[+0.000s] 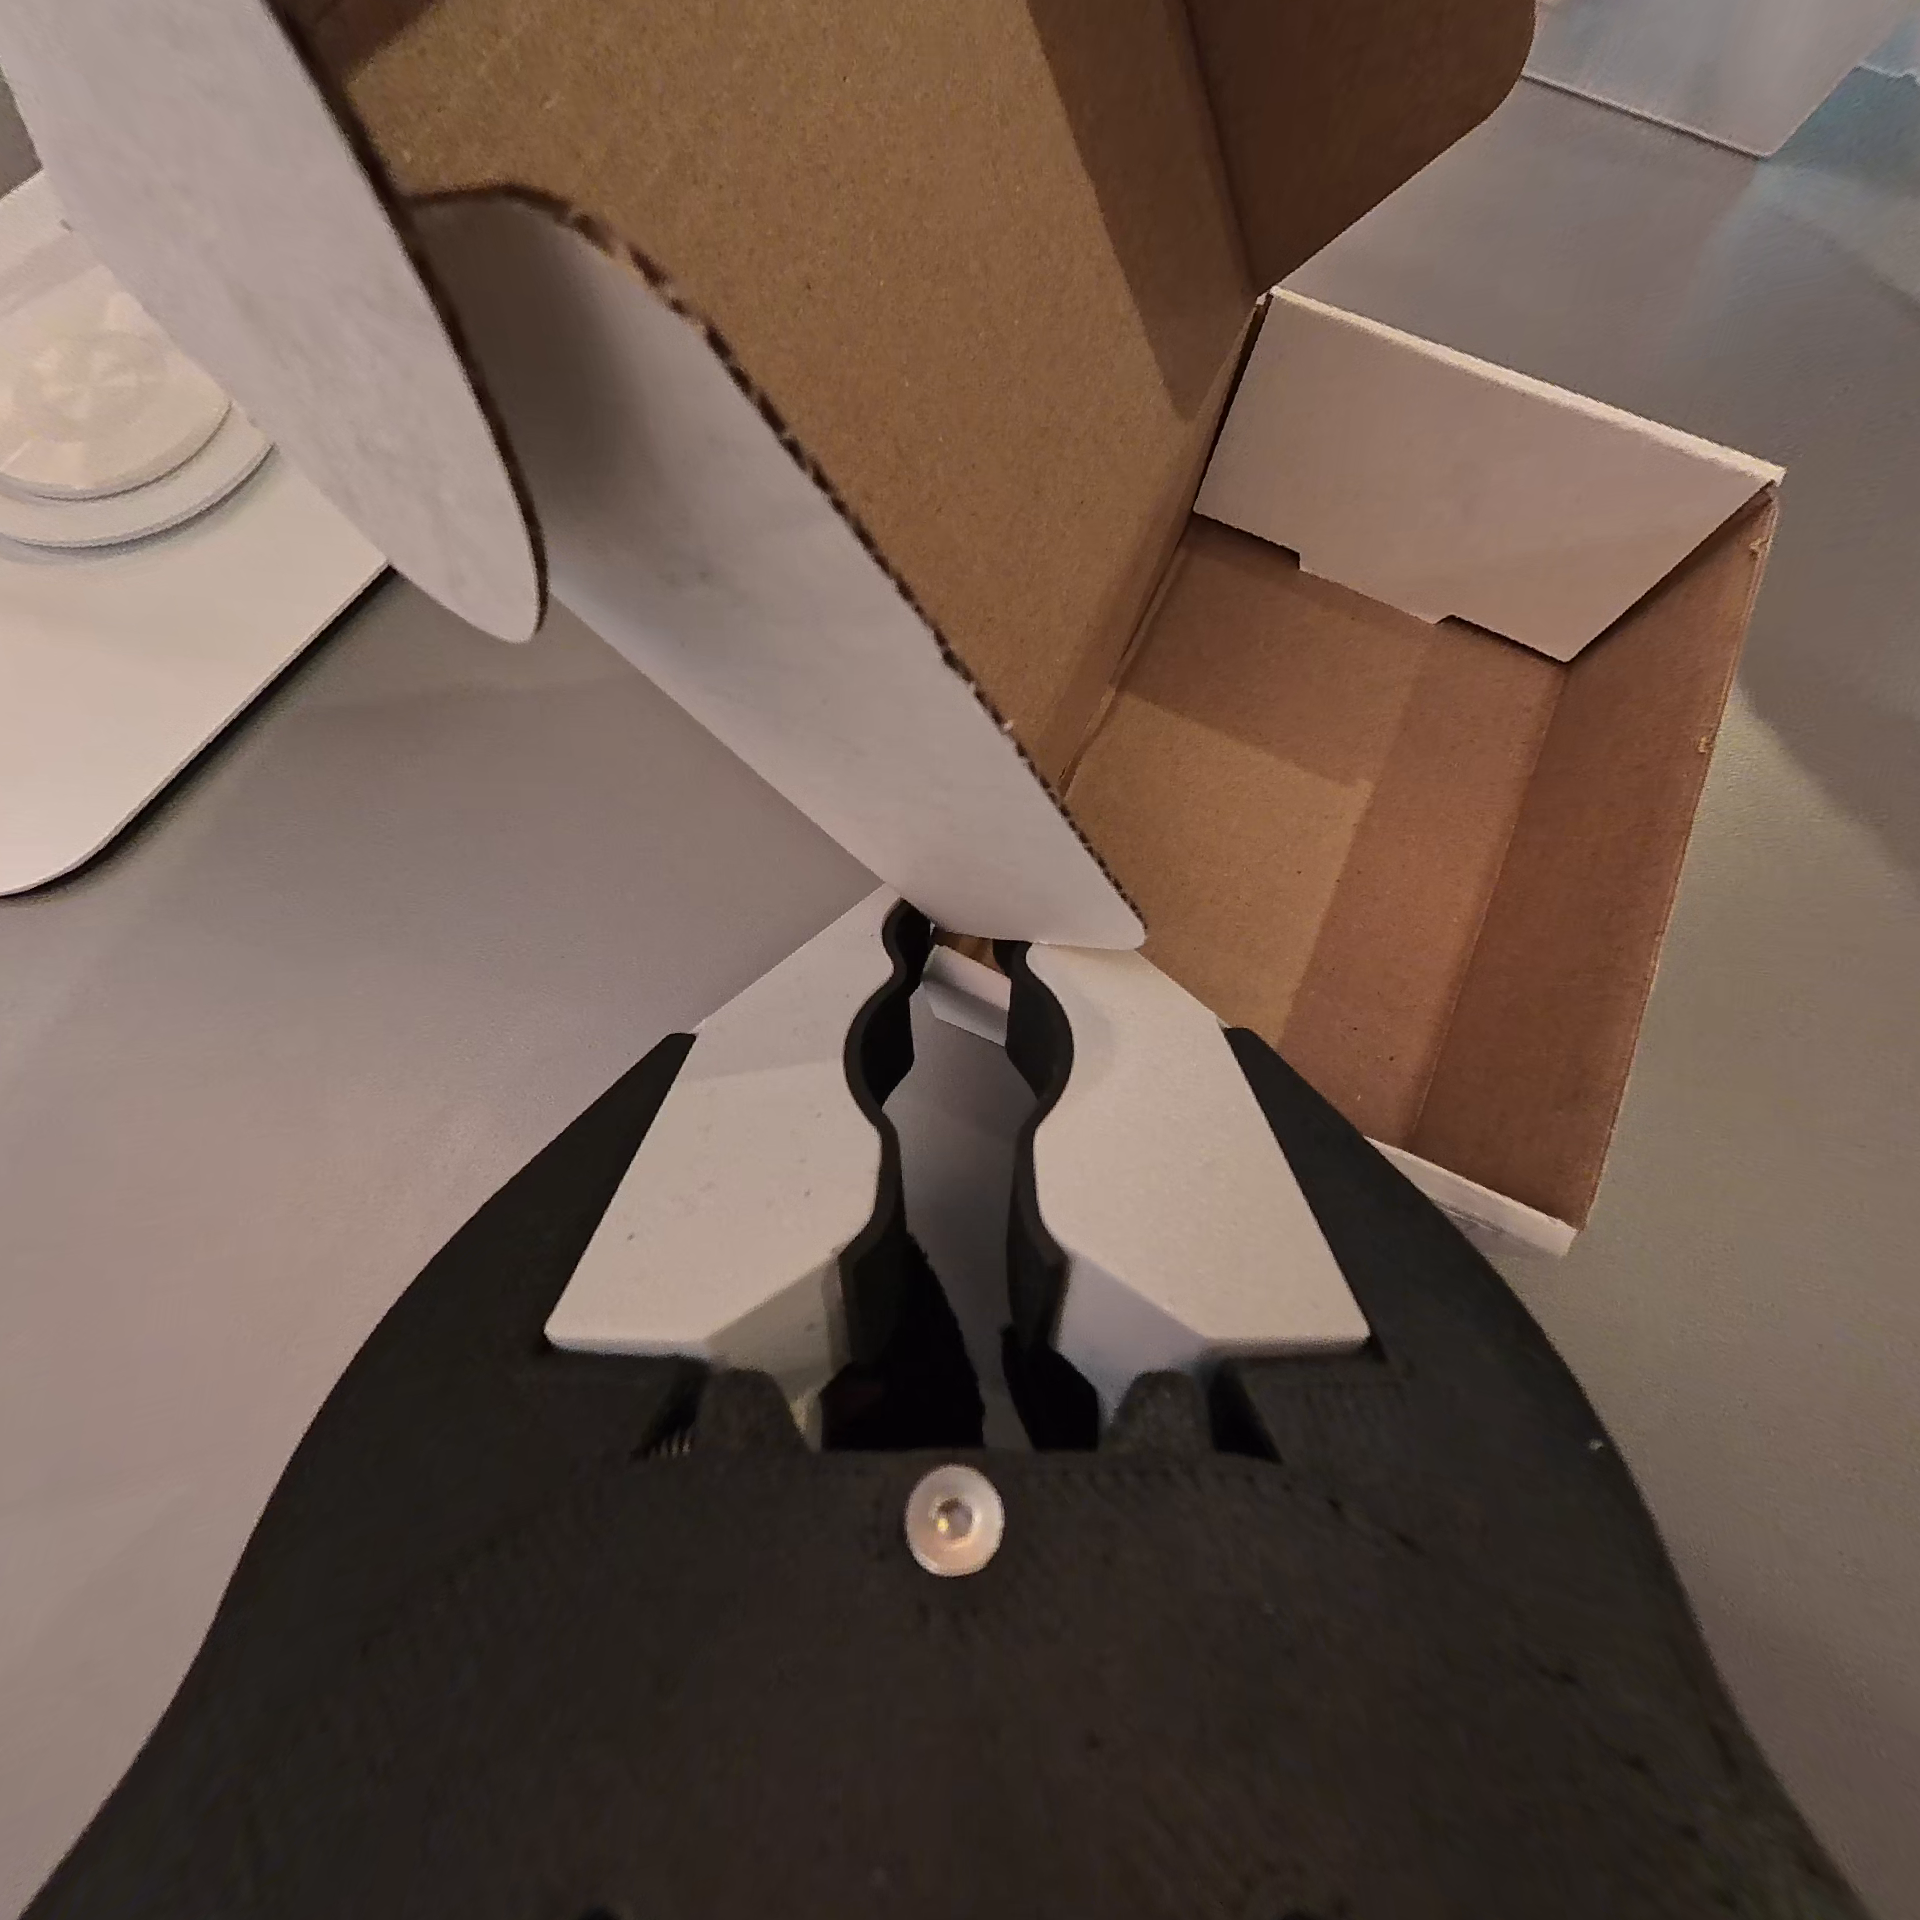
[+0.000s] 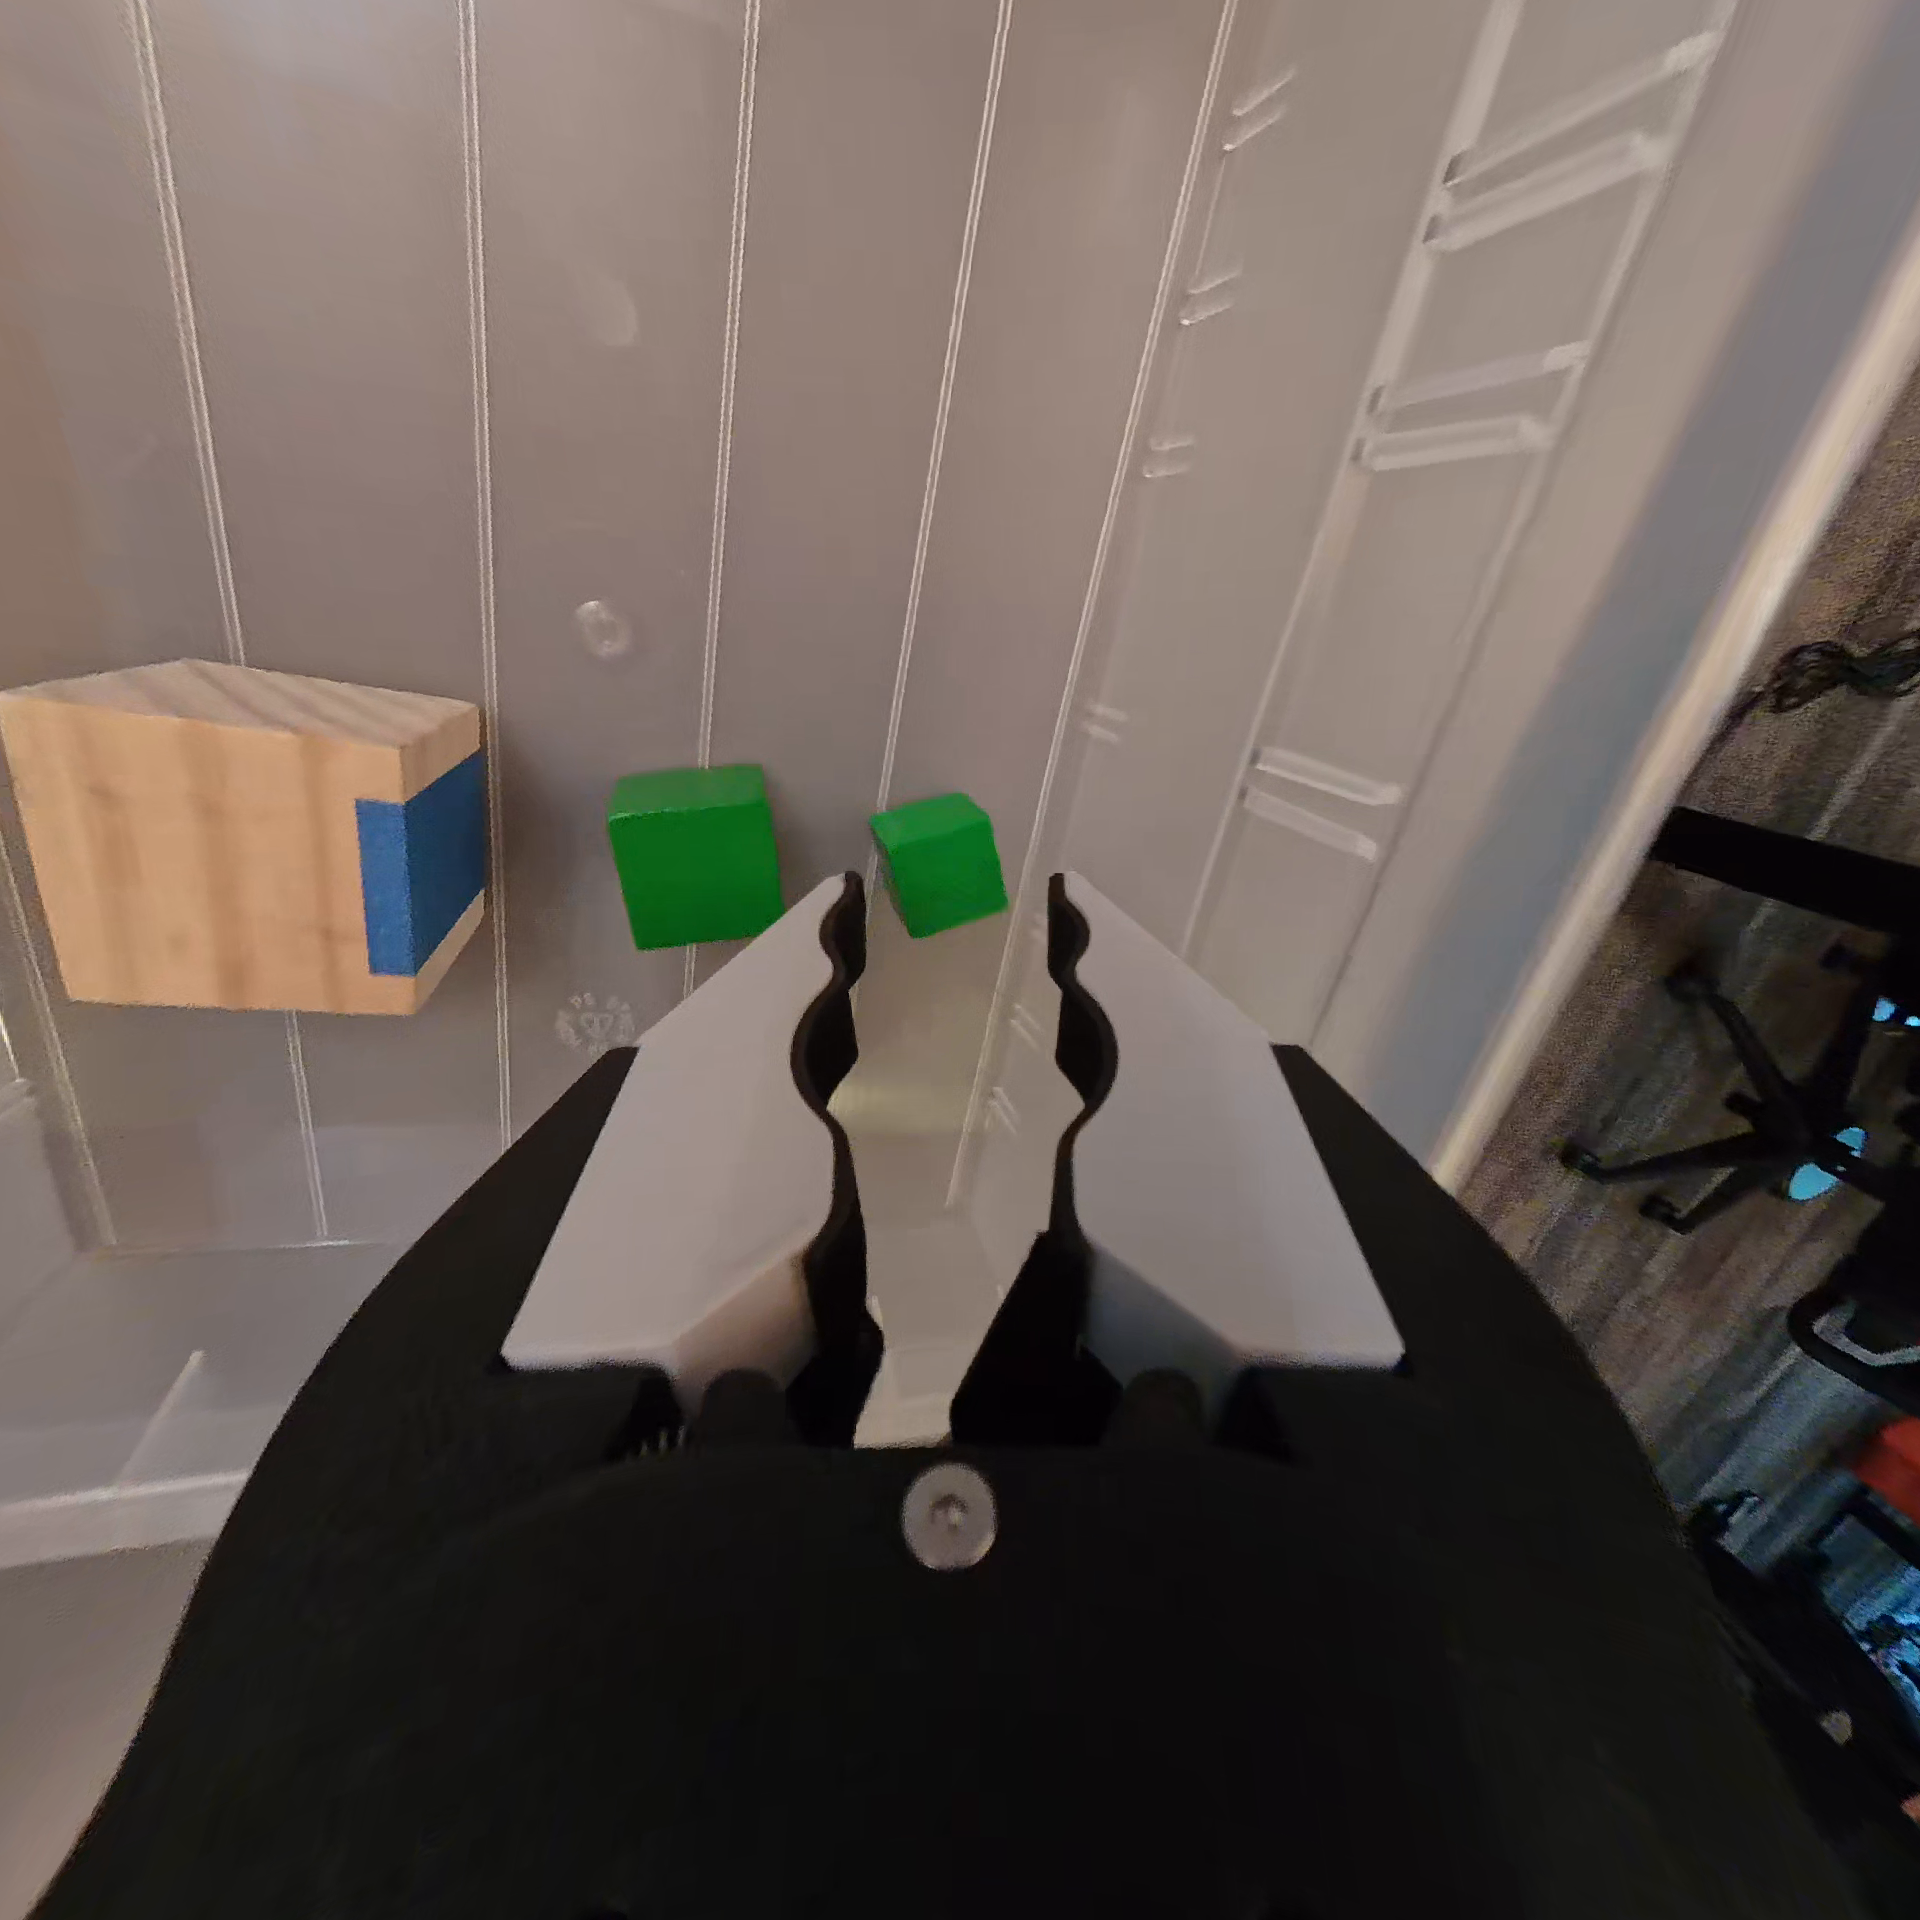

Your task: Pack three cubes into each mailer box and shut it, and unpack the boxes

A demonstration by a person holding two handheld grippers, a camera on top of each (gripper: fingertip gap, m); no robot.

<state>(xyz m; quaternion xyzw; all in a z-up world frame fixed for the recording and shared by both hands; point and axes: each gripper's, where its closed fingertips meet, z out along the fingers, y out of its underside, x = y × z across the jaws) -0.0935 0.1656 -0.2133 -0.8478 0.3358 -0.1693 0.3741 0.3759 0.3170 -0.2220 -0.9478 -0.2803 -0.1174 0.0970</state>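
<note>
In the left wrist view a white mailer box with a brown inside stands open on the grey table, and the part of its inside that shows holds no cube. Its lid tilts up over my left gripper, whose jaws stand narrow, pinching the box's near white wall. In the right wrist view my right gripper is open and empty over a clear plastic bin. A small green cube lies just beyond its tips. A larger green cube lies to the left of it.
A wooden block with a blue patch lies at the bin's left. A white rounded stand base sits left of the box, and another white box sits far right. Past the bin's right rim are floor and chair legs.
</note>
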